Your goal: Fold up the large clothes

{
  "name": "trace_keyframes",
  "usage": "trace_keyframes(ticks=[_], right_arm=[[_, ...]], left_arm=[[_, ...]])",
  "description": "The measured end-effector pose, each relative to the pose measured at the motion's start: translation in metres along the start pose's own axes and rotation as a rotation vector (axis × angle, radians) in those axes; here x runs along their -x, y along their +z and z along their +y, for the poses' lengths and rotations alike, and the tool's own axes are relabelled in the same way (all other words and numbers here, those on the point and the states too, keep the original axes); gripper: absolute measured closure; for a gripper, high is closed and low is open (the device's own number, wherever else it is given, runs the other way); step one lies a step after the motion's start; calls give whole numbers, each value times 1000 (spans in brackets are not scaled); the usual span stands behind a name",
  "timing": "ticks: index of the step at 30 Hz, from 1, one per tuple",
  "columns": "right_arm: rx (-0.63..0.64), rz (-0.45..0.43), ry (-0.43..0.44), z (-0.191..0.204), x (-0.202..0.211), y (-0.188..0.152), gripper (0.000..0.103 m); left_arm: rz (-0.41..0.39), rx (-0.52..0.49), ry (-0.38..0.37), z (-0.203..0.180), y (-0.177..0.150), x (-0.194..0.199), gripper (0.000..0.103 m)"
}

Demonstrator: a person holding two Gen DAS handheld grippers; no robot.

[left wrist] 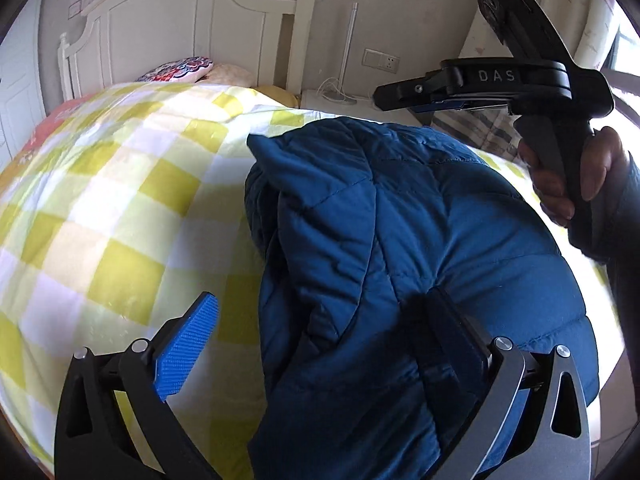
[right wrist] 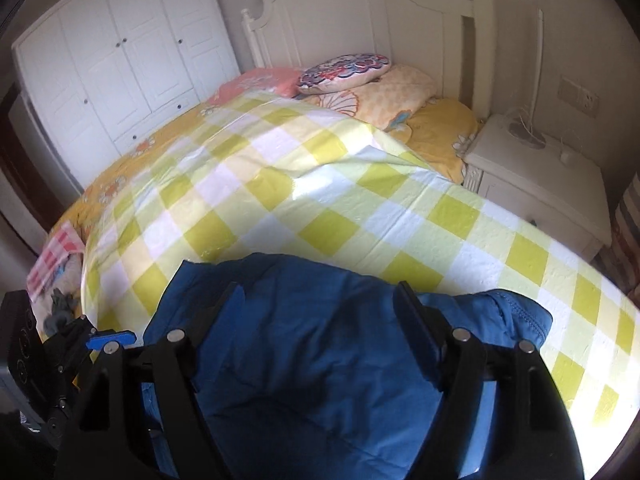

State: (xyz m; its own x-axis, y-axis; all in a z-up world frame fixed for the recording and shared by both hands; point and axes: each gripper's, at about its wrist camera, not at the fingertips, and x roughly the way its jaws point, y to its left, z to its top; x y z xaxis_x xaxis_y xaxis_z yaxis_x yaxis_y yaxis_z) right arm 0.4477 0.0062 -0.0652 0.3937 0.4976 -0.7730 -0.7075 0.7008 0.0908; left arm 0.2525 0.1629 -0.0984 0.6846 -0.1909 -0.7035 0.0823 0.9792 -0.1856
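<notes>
A blue padded jacket [left wrist: 400, 240] lies bunched on the checked bedspread [left wrist: 100, 200]; the left gripper [left wrist: 320, 332] stands spread above its near edge, pressing nothing; only this view shows the person's hand [left wrist: 576, 172] on the right tool's handle. The right wrist view shows the right gripper [right wrist: 316, 312] spread over the jacket [right wrist: 320, 360], plus a wardrobe [right wrist: 112, 64] and bedside table [right wrist: 532, 176].
</notes>
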Motion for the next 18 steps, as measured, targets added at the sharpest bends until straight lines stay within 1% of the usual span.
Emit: trace_keyframes(ticks=[1,3,4,5,7,9,11,12,14,15,16,18], right_arm=[[65,20,-34,18,-10,0,27],[203,131,-143,46,-47,-5,32],[230,168,-191,51,-62,-6,32],[238,199,-208,52,-72,-6,31],[243,254,-215,51,-81,-5,30],[225,268,-220,47,-83,-4,25],[207,263,-239,45,-81,-5,17],[204,254,-260,45,-79,-5,15],[229,201,-307,52,-71,-9,13],[232,169,-315,54,-62,-11,14],[191,138,-283,54,-45,-14,15],[63,43,-155,45,0,-26,15]], left_arm=[[-10,37,-17,4,-4,-2,4],[-32,84,-37,10,-10,-6,4],[-45,97,-36,13,-13,-7,4],[-51,111,-39,18,-16,-8,4],[-29,148,-88,28,-19,-13,4],[3,174,-141,36,-18,-18,4],[14,181,-165,40,-20,-18,4],[11,181,-164,40,-21,-18,4],[-10,171,-146,38,-24,-15,4],[-20,166,-137,36,-25,-12,4],[-30,158,-121,33,-27,-9,4],[-54,127,-75,25,-34,1,4]])
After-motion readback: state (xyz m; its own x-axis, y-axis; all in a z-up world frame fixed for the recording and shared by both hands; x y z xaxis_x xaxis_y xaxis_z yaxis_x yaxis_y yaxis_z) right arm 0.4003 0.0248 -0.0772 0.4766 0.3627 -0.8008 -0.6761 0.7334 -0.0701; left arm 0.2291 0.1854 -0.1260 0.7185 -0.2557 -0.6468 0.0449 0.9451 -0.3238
